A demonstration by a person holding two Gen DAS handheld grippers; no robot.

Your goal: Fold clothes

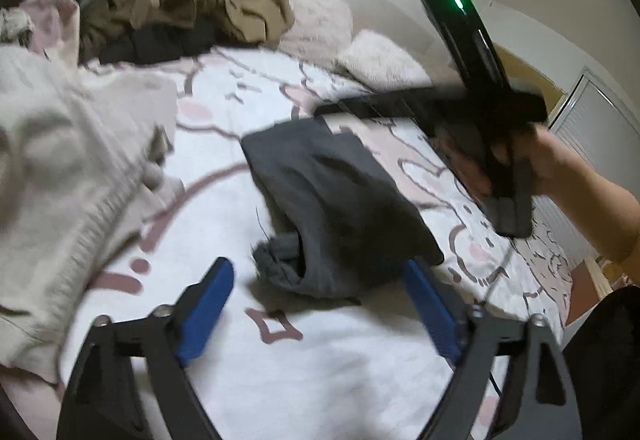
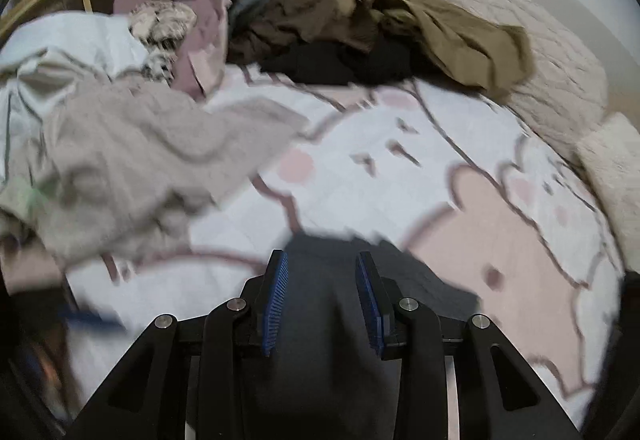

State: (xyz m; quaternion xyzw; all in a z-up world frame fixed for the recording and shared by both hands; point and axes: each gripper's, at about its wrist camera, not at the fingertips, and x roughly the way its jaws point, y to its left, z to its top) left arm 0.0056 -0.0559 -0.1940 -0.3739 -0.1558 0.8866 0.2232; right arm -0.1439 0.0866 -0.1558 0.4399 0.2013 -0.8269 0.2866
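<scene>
A dark grey garment (image 1: 336, 207) lies folded on the white and pink cartoon bedsheet (image 1: 224, 111). My left gripper (image 1: 320, 288) is open and empty, its blue pads just short of the garment's near edge. The right gripper body (image 1: 472, 107) hovers over the garment's far end, held by a hand. In the right wrist view my right gripper (image 2: 322, 280) is open above the grey garment (image 2: 320, 320), with nothing between the pads. The frames are blurred.
A beige knit garment (image 1: 60, 167) lies rumpled at the left, also in the right wrist view (image 2: 132, 167). A pile of brown, tan and black clothes (image 2: 360, 31) sits at the bed's far end. Fluffy pillows (image 1: 376, 55) line the wall side.
</scene>
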